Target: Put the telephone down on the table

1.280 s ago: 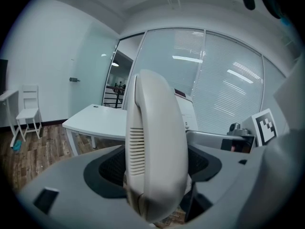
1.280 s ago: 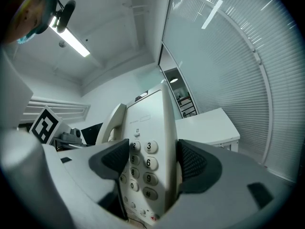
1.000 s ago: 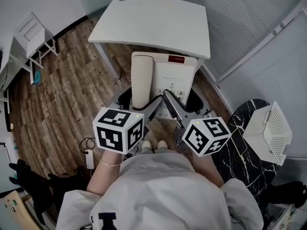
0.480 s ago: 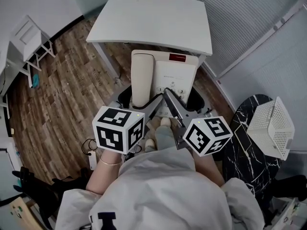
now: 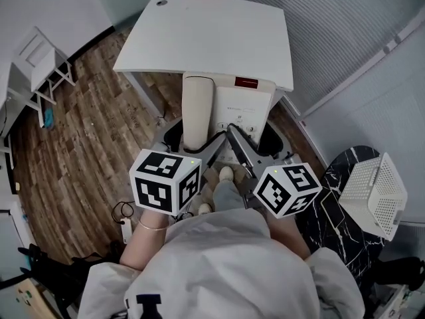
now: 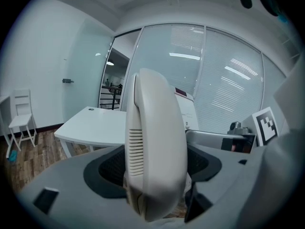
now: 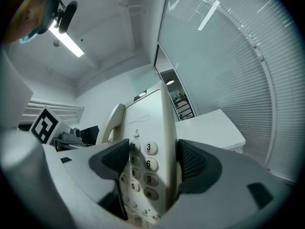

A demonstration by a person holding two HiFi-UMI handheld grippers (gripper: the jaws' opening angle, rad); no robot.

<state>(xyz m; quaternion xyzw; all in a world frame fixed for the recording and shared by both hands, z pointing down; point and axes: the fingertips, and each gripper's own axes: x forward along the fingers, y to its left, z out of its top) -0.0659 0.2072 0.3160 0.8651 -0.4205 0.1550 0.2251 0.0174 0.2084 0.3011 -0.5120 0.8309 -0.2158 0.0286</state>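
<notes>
A cream desk telephone (image 5: 232, 108) with its handset (image 5: 198, 111) on the left side is held in the air above the wooden floor, just short of the white table (image 5: 212, 38). My left gripper (image 5: 192, 138) is shut on the handset side (image 6: 155, 142). My right gripper (image 5: 255, 137) is shut on the keypad side, where the number keys (image 7: 143, 163) show between its black pads. The phone's far end with a red label (image 5: 246, 82) overlaps the table's near edge in the head view.
A white chair (image 5: 40, 62) stands at the left by the wall. A white perforated basket (image 5: 372, 188) sits on a black marble surface (image 5: 332, 211) at the right. Glass walls with blinds (image 5: 345, 38) close off the right side. A power strip (image 5: 125, 223) lies on the floor.
The table has drawn closer to me and the phone's far end now reaches its near edge. Both grippers keep the same hold on the phone. The person's feet have stepped forward.
</notes>
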